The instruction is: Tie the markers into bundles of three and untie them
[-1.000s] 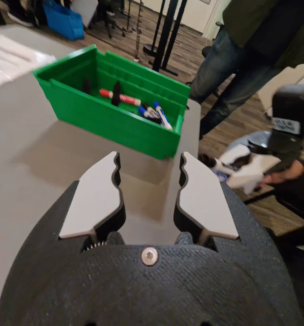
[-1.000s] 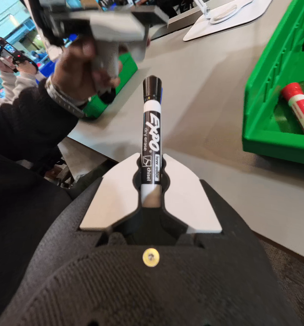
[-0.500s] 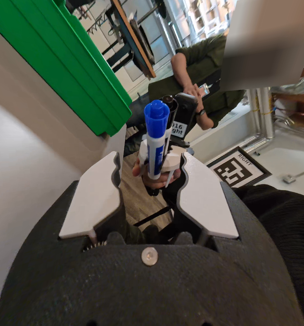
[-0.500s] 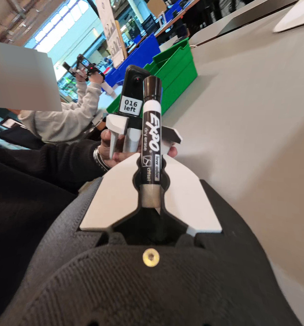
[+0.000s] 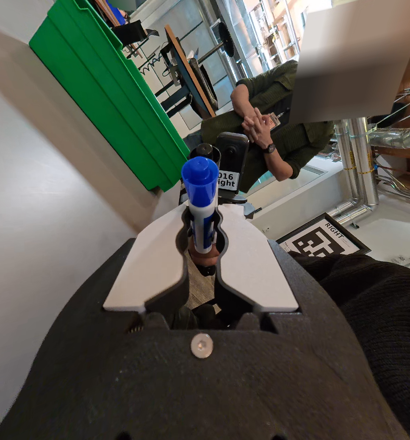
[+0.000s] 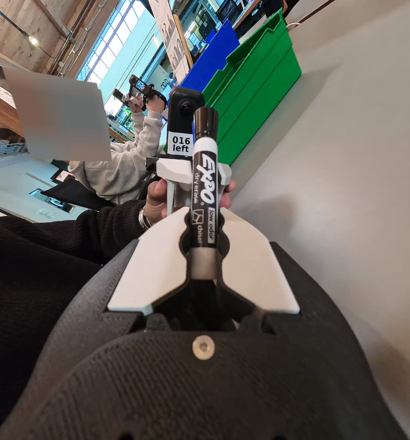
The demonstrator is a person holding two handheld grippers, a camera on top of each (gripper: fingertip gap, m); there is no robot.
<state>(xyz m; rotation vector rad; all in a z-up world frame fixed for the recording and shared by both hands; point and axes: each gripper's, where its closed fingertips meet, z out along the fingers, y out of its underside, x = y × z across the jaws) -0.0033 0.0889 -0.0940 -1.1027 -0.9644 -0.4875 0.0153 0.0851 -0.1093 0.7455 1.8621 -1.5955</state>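
Between the closed fingers of the left gripper [image 5: 200, 212] stands a blue marker [image 5: 200, 188]. The jaws are pressed on its white barrel, and its blue cap points forward, away from the gripper. Just behind this cap, a little farther from the left gripper, the black cap of a black marker [image 6: 204, 181] is seen. The right gripper [image 6: 204, 212] grips this second marker firmly by the lower barrel, cap also forward. The two grippers face each other very closely, so that the markers stand side by side. If the markers touch, I cannot tell. Both tools are in the air beside the edge of a grey table [image 6: 342, 166], which lies to the right of the right gripper and to the left of the left one. A hand [image 6: 156, 197] in a black sleeve holds the left tool. On the table, beyond both grippers, sits a green bin [image 5: 108, 95], and its inside is hidden from here. Farther off, behind the right tool, a person in a dark green sweater [image 5: 282, 114] stands with folded hands. Behind the left tool, another person in a grey hoodie [image 6: 118, 171] holds up a similar device.
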